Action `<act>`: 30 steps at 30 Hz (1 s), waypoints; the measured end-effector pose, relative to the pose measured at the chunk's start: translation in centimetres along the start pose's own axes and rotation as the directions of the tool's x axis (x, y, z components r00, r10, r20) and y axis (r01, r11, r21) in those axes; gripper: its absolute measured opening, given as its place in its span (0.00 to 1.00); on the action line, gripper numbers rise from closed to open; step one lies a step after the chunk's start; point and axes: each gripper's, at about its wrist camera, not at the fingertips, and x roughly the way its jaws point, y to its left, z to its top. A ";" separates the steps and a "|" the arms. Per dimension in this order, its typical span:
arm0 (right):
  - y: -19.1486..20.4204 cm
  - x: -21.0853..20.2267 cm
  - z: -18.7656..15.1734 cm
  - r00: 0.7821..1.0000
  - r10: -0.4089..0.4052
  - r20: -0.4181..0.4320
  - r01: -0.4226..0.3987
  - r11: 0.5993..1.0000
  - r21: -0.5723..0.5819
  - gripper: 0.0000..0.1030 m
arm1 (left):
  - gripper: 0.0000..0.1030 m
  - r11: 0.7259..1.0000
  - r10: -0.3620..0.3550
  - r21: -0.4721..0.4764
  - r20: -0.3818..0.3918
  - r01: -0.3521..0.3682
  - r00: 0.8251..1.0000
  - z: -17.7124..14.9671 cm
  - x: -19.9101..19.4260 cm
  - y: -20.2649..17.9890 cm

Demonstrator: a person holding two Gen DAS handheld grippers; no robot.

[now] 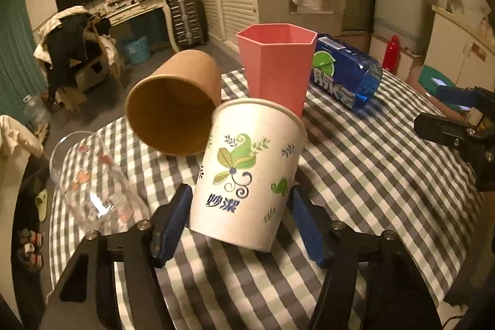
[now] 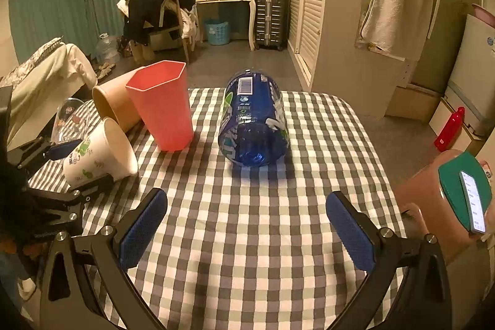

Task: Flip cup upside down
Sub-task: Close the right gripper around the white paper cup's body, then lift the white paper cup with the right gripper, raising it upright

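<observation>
My left gripper is shut on a white paper cup with a green leaf print. The cup is held tilted above the checked tablecloth, its mouth pointing away from me. In the right wrist view the same cup lies almost on its side in the left gripper, mouth toward the table's middle. My right gripper is open and empty, hovering over the near part of the tablecloth.
A pink hexagonal cup stands upright behind the white cup. A brown paper cup and a clear glass lie on their sides at the left. A blue bottle lies mid-table. A hand with a phone is at the right edge.
</observation>
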 end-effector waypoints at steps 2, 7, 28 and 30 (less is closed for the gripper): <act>0.0 -0.2 -0.1 1.000 0.001 0.004 -0.001 1.000 0.003 1.00 | 0.63 1.000 -0.006 -0.029 -0.004 0.006 1.000 -0.3 -0.5 0.0; -0.1 -1.5 -0.3 1.000 0.006 0.021 -0.006 1.000 0.006 1.00 | 0.61 0.994 0.007 -0.113 -0.021 -0.010 1.000 -0.8 -2.0 0.3; -0.3 -10.3 -3.0 0.994 0.010 0.109 -0.009 1.000 -0.011 1.00 | 0.61 0.967 0.143 -0.214 0.012 -0.137 0.990 -3.7 -9.2 -6.3; -0.5 -10.5 -3.2 0.994 0.007 0.108 -0.006 1.000 -0.007 1.00 | 0.61 0.966 0.144 -0.220 0.009 -0.138 0.990 -3.8 -8.9 -6.5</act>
